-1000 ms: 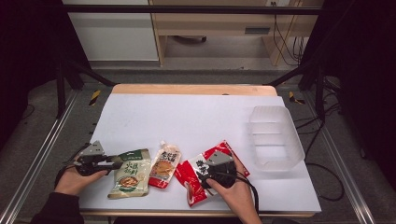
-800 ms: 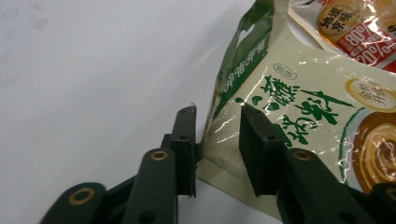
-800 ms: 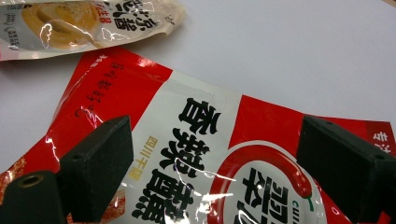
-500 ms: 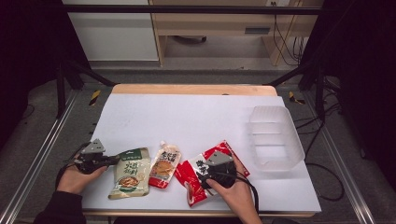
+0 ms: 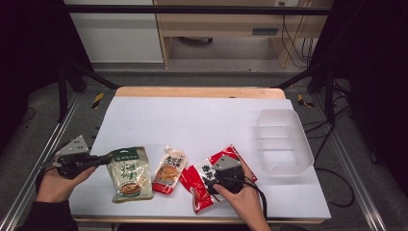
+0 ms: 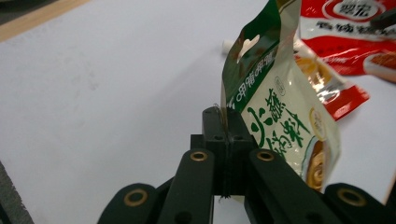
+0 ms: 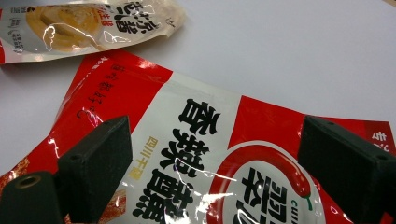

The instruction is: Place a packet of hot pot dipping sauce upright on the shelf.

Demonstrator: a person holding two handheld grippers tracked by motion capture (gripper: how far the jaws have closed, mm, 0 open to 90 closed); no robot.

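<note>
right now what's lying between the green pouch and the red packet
In the high view, a small orange spouted pouch lies on the white table between the green pouch and the red packet, overlapping the red one's edge.

High view soft, low in detail; white table sheet (image 5: pixel 202 120) brightly lit from above, surroundings near black. Faint shadows beside packets. Glare streaks on glossy red-and-white foil sachet (image 7: pixel 224 158) in right gripper view. Left gripper view: nearby black jaws slightly blurred, far corners soft.
</note>
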